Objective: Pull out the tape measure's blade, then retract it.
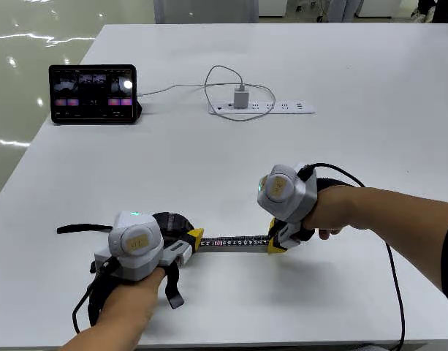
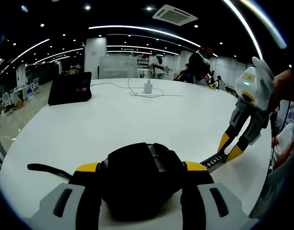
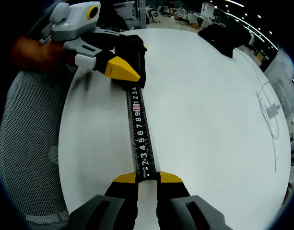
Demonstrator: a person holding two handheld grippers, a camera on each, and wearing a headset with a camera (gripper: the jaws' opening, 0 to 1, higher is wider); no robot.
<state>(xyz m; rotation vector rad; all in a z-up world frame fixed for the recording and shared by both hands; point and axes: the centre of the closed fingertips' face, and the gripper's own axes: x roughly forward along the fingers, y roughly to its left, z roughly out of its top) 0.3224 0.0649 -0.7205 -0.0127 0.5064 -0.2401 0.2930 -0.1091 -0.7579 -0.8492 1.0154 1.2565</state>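
- Left gripper [image 1: 188,241]: jaws clamped around the black tape-measure case [image 2: 142,177], near the white table's [image 1: 231,168] front edge.
- Right gripper [image 3: 147,178]: jaws pinched narrow on the tip of the extended numbered blade [image 3: 138,129].

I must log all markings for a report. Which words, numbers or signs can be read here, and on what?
"2 3 4 5 6 7 8 9", then "1 2 3 4": scale digits on the blade.
Red mark between them on the blade: probably "10", blurred.
Tablet screen: text too small to read.
Power strip: no readable text.
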